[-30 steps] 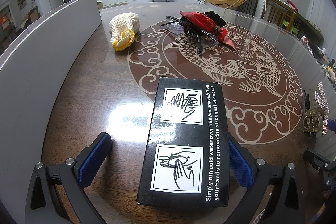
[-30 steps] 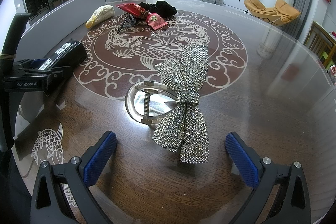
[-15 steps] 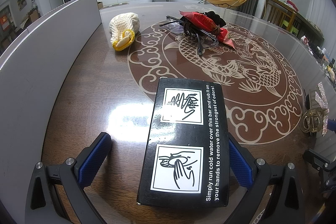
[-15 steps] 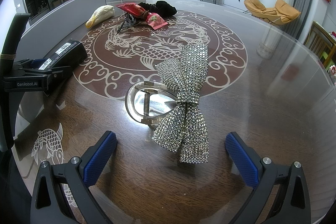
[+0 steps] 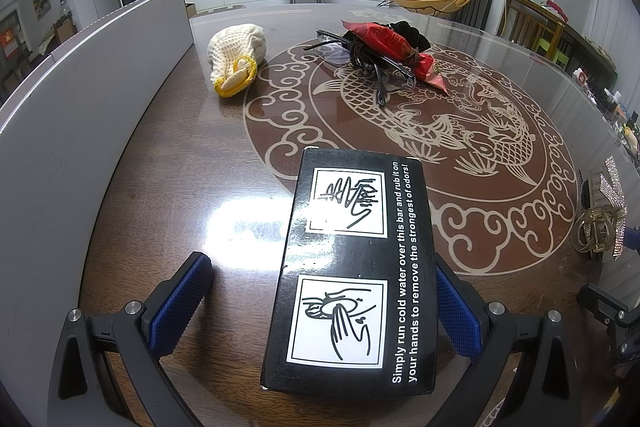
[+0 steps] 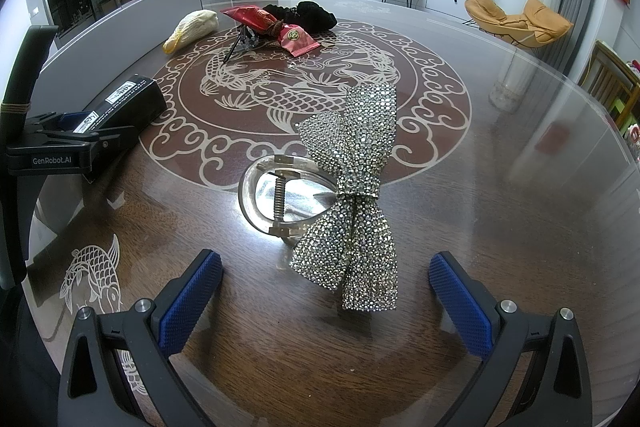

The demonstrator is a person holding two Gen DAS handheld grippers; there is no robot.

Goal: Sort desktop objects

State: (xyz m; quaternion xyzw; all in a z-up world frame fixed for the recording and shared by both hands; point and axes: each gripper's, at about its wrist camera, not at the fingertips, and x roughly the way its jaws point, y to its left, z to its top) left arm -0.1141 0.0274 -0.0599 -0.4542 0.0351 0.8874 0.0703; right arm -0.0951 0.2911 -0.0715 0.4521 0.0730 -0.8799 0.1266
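A flat black box (image 5: 356, 279) lies on the table (image 5: 160, 187) between the fingers of the left gripper (image 5: 320, 303), and judging by its thin card walls it is probably light and stiff, best pinched across its two long sides. Its top carries two white panels with line drawings of hands and a strip of white text about rubbing a bar under cold water. The left gripper's jaws are spread; the right finger sits against the box's edge while the left finger stands apart from it, so nothing is clamped. Well to the right lies a bow clip (image 6: 352, 195), a rhinestone-covered bow fixed on a clear plastic claw with a metal spring. It looks light, bumpy and somewhat fragile, and the narrow knot at the middle seems the safest place to hold. The right gripper (image 6: 324, 295) hovers over it with jaws wide apart, the bow's near end between the fingers but untouched. Farther back sit a cream knitted pouch (image 5: 236, 55), glasses (image 5: 360, 59), a red packet (image 5: 396, 51) and a black cloth (image 6: 308, 13).
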